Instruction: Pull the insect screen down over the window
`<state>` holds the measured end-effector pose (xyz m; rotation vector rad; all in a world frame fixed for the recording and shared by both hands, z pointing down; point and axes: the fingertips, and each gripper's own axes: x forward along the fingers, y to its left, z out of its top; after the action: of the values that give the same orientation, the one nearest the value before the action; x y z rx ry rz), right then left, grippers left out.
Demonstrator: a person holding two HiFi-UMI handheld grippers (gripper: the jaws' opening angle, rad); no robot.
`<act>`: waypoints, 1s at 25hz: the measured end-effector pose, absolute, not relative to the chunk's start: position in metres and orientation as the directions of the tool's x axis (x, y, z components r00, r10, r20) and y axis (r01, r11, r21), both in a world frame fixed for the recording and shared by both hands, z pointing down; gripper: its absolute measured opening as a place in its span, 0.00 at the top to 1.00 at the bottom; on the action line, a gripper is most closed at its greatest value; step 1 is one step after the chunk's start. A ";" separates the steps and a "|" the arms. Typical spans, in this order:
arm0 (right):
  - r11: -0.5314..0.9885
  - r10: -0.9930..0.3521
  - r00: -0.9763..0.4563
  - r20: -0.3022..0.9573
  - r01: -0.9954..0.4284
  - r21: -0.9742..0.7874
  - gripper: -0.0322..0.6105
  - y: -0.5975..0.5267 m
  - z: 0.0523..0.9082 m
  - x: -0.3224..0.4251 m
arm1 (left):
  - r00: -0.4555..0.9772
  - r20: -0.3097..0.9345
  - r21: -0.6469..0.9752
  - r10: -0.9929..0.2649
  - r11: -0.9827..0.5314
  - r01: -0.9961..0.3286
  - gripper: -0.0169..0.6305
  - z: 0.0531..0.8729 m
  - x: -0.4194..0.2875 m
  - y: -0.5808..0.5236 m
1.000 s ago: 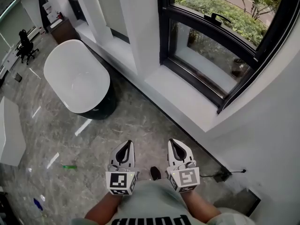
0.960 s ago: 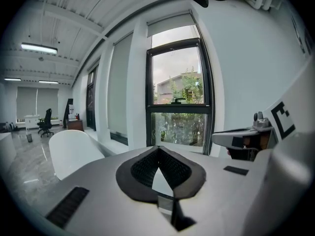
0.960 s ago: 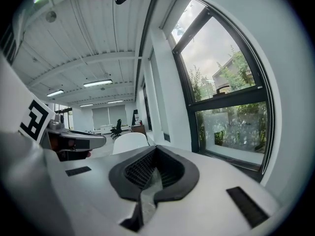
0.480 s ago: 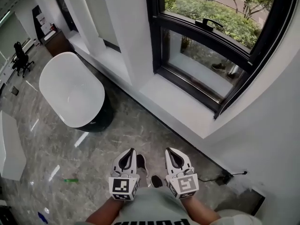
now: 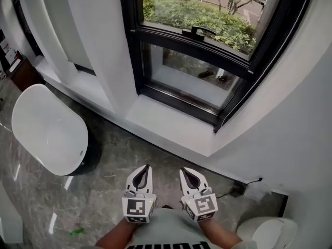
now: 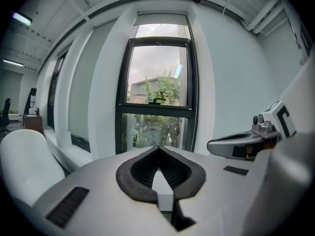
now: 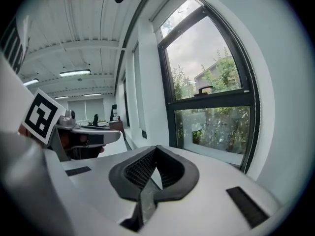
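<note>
- Insect screen: none shows across the window (image 5: 193,79); the pale box (image 6: 162,19) along its top is probably the housing, far and high.
- Left claw (image 5: 147,167) and right claw (image 5: 182,170) are both closed and empty, well short of the window.
- The whole pull is left to do.

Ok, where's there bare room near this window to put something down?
The white sill under the black window frame is bare along its visible length. The marble floor between the white oval tub and the sill is open too. It's tighter at the right corner: a socket with its cable, then a white round object.
</note>
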<state>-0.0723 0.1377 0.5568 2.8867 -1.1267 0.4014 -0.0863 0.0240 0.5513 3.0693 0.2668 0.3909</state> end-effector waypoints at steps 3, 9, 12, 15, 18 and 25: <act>-0.769 -0.628 0.733 0.260 -0.637 -0.061 0.96 0.119 0.553 -0.055 | 0.944 0.235 0.083 0.230 -0.973 0.216 0.95 0.548 -0.064 0.003; -0.813 -0.560 0.774 0.296 -0.583 -0.015 0.96 0.082 0.542 -0.022 | 0.910 0.251 0.101 0.331 -0.944 0.315 0.95 0.553 -0.029 -0.030; -0.824 -0.538 0.782 0.316 -0.567 -0.001 0.96 0.067 0.542 -0.011 | 0.900 0.258 0.107 0.351 -0.936 0.335 0.95 0.557 -0.019 -0.045; -0.825 -0.532 0.778 0.336 -0.566 0.004 0.96 0.054 0.544 -0.001 | 0.894 0.262 0.108 0.364 -0.931 0.347 0.95 0.557 -0.007 -0.056; -0.817 -0.531 0.765 0.364 -0.576 0.020 0.95 0.045 0.547 0.006 | 0.886 0.265 0.114 0.380 -0.925 0.362 0.95 0.554 0.002 -0.061; -0.809 -0.536 0.757 0.374 -0.587 0.028 0.95 0.034 0.551 0.044 | 0.876 0.249 0.110 0.413 -0.911 0.398 0.95 0.548 0.040 -0.060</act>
<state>0.0438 0.0342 0.5510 2.8077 -0.9034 0.5321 0.0397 -0.0596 0.5480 2.9888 0.6467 0.4157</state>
